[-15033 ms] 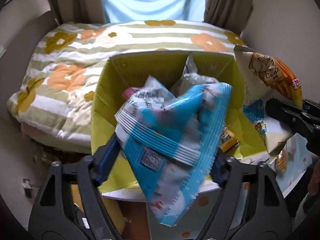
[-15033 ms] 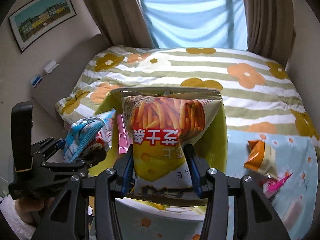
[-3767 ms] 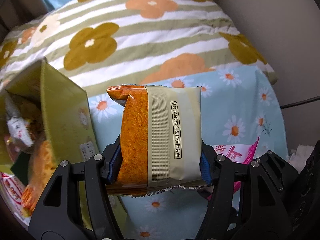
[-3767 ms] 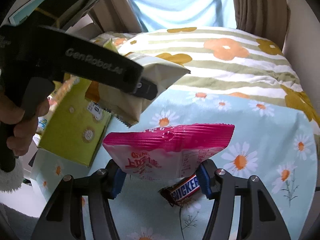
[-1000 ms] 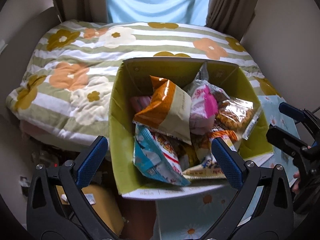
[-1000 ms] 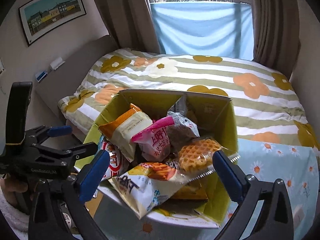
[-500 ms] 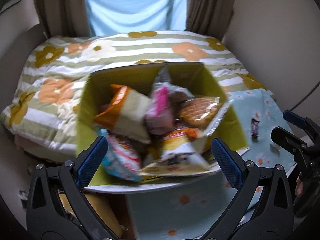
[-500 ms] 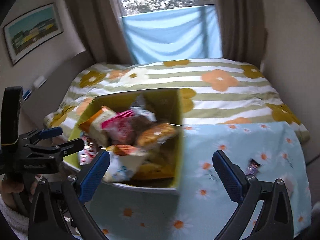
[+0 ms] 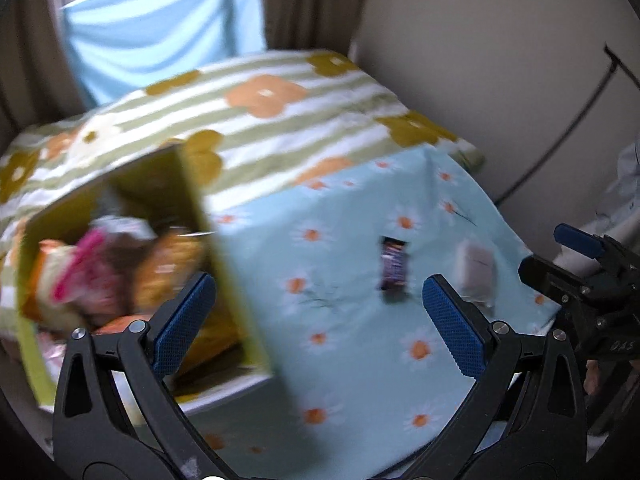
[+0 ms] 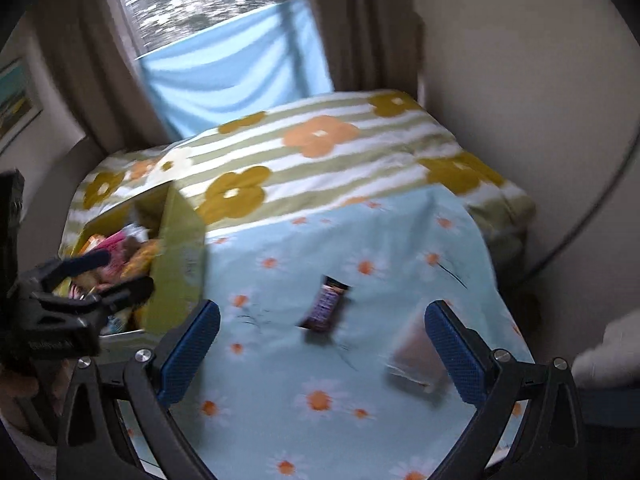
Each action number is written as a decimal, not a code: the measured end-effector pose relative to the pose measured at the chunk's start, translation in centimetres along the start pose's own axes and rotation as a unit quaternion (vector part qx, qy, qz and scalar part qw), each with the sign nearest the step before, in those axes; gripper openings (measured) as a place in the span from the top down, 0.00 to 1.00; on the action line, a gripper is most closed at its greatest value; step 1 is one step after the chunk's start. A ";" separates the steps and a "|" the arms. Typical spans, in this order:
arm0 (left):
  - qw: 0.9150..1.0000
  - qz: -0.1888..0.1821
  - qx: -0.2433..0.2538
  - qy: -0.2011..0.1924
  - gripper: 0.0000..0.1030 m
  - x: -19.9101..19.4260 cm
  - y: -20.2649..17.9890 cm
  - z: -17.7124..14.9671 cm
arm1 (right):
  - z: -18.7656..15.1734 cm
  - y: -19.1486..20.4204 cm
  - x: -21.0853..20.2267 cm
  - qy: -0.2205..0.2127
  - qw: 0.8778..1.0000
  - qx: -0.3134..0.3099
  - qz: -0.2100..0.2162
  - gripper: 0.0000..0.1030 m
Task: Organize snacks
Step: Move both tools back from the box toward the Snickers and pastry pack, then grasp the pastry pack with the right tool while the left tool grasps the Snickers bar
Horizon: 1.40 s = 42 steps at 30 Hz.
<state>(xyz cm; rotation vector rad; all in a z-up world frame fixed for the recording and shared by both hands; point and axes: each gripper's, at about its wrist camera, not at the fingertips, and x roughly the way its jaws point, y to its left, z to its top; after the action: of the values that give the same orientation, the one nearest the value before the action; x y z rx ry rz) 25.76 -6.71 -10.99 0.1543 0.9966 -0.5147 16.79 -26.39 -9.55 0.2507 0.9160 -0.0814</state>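
A yellow-green box full of snack bags stands at the left of the daisy-print tablecloth. A dark chocolate bar and a pale flat packet lie on the cloth to the right. My left gripper is open and empty above the cloth, between box and bar. My right gripper is open and empty, with the bar just ahead between its fingers. Both views are blurred.
A bed with a striped floral quilt lies behind the table. A wall with a dark cable stands at the right. Curtains and a blue cloth hang at the window.
Both grippers have swung right, away from the box. The box has slid to the left of both views; the chocolate bar and pale packet have come into view ahead.
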 end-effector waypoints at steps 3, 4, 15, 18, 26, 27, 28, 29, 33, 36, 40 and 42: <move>0.999 -0.012 0.010 0.031 0.00 3.0 -3.4 0.4 | -0.3 -3.2 0.6 0.019 0.999 0.029 -0.015 0.01; 0.999 -0.012 0.014 0.040 0.00 3.8 -4.3 0.4 | -0.6 -4.2 0.9 0.027 0.999 0.035 -0.022 0.01; 0.990 -0.007 0.043 0.133 0.03 14.1 -8.2 0.4 | -3.8 -10.8 7.3 0.120 0.986 0.117 -0.021 0.01; 0.987 -0.009 0.049 0.155 0.14 16.7 -8.3 0.3 | -4.5 -11.0 8.6 0.126 0.983 0.134 -0.027 0.01; 0.978 -0.022 0.095 0.185 0.32 20.7 -9.2 -0.8 | -4.9 -10.5 11.1 0.119 0.974 0.184 -0.058 0.01; 0.977 -0.023 0.099 0.188 0.34 20.9 -9.2 -0.9 | -4.9 -10.5 11.4 0.119 0.973 0.187 -0.062 0.01; 0.976 -0.024 0.102 0.191 0.37 21.1 -9.3 -1.0 | -4.9 -10.4 11.6 0.120 0.972 0.191 -0.065 0.01; 0.975 -0.027 0.105 0.195 0.37 21.4 -9.3 -1.1 | -4.9 -10.3 11.9 0.121 0.971 0.195 -0.068 0.01; 0.974 -0.025 0.127 0.188 0.37 21.4 -9.5 -1.3 | -4.8 -9.9 12.6 0.126 0.969 0.195 -0.079 0.01; 0.973 -0.018 0.144 0.179 0.44 21.5 -9.6 -1.2 | -4.8 -9.9 13.1 0.129 0.967 0.196 -0.094 0.01; 0.973 -0.018 0.153 0.170 0.61 21.6 -9.7 -0.6 | -4.7 -9.8 13.6 0.132 0.964 0.202 -0.109 0.02; 0.974 -0.024 0.150 0.169 0.66 21.6 -9.4 -0.3 | -4.6 -9.8 13.9 0.133 0.964 0.201 -0.116 0.05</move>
<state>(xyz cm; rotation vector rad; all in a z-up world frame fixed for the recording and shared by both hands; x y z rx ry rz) 30.39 -22.21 -28.14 0.5030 1.2525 -0.6975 20.00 -34.21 -25.01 0.5407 1.1918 -0.4630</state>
